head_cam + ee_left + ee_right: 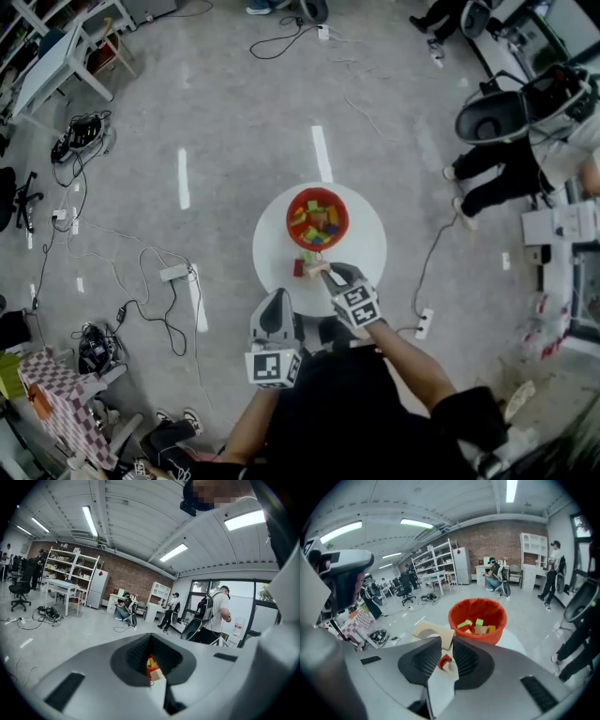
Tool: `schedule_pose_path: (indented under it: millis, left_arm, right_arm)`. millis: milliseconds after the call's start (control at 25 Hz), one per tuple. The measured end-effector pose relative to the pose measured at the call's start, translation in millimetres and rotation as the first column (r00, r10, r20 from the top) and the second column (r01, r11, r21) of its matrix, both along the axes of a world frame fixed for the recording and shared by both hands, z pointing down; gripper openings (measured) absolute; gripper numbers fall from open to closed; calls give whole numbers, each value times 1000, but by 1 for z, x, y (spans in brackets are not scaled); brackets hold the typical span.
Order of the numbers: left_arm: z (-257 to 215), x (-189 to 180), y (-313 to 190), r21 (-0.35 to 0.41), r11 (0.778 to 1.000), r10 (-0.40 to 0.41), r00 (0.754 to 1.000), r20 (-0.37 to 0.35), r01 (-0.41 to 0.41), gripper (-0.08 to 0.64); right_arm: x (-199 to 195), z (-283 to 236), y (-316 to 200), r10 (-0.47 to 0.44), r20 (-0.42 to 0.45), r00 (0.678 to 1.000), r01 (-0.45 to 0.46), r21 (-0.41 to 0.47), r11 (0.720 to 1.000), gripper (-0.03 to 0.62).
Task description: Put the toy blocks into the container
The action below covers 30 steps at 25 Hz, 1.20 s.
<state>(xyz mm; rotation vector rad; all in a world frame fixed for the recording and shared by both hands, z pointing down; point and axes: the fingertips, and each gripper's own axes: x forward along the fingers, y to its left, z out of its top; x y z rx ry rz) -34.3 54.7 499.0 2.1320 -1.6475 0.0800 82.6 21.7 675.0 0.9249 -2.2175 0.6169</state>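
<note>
A grey concrete floor (pixel 234 141) strewn with cables (pixel 150 300) surrounds a round white desk (pixel 370 244); brick wall and white shelves close the room in both tool views.

Much is hard to read. The left tool (pixel 277 300) fills its own view with its grey body, hiding the desk. Its tips meet with nothing gripped, and only a narrow slit behind them shows a scrap of red and pale block. In the head view the right tool (pixel 333 275) is partly covered by its marker cube (pixel 359 306). From there the block it holds is only a pale speck over the desk's near half.

The right gripper view settles it. The right tool's jaws, part-way open, clamp one beige arch block (pixel 431 631), whose lower end they hide.

There is one red container (pixel 346 221), on the desk's far half toward its far edge. It holds a pile of green, yellow and pale blocks, too jumbled to count.

Two loose blocks show below the right tool's jaws: one red block (pixel 444 660) and one small pale block (pixel 451 667) touching it. They lie toward the desk's near edge.

There are two tools.

A seated person (pixel 506 169) and a black chair (pixel 492 117) are well off to the right. Nothing lies between the arch block and the container.
</note>
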Motion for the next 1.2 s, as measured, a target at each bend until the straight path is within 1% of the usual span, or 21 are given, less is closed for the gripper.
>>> schedule_pose_path:
  millis: [80, 160, 280, 360, 480, 640, 760, 880, 1040, 1120, 1160, 1200]
  left_arm:
    - [-5, 0, -3, 7, 1000, -4, 1000, -5, 4, -12]
    - [-6, 2, -4, 17, 1000, 12, 1000, 9, -12, -12]
    - [-10, 6, -7, 22, 1000, 12, 1000, -5, -12, -12]
    - [-15, 6, -10, 32, 999, 8, 1000, -10, -8, -12]
    - [-19, 7, -12, 37, 999, 7, 1000, -12, -7, -12]
    - [-14, 9, -11, 36, 999, 12, 1000, 3, -12, -12]
    - [-5, 11, -7, 16, 999, 33, 999, 30, -34, -12]
    - [-3, 10, -8, 12, 999, 34, 999, 34, -34, -12]
    - [-5, 6, -12, 28, 999, 21, 999, 34, -22, -12]
    - [-6, 4, -15, 36, 999, 13, 999, 32, -15, -12]
    - [-8, 4, -18, 35, 999, 7, 1000, 24, -8, -12]
    - [-9, 4, -19, 31, 1000, -1, 1000, 13, 1, -12]
  right_arm:
    - [3, -17, -19, 18, 20, 1000, -19, 46, 999, 71]
    - [5, -28, -39, 36, 29, 999, -39, 79, 996, 71]
    - [6, -26, -66, 64, 16, 998, -65, 96, 993, 71]
    - [7, -14, -80, 78, -16, 997, -76, 84, 994, 71]
    - [8, 12, -91, 89, -84, 992, -86, 38, 996, 71]
    - [12, 40, -90, 102, -124, 987, -106, -23, 994, 72]
    - [18, 46, -92, 123, -136, 983, -125, -9, 992, 74]
    - [18, 36, -95, 139, -110, 984, -139, 12, 990, 74]
    - [12, 0, -91, 151, -23, 988, -148, 85, 985, 74]
    - [5, -16, -85, 130, 32, 991, -133, 127, 983, 72]
    - [1, -24, -81, 115, 54, 992, -122, 150, 981, 62]
    - [-2, -31, -77, 100, 69, 993, -111, 175, 978, 37]
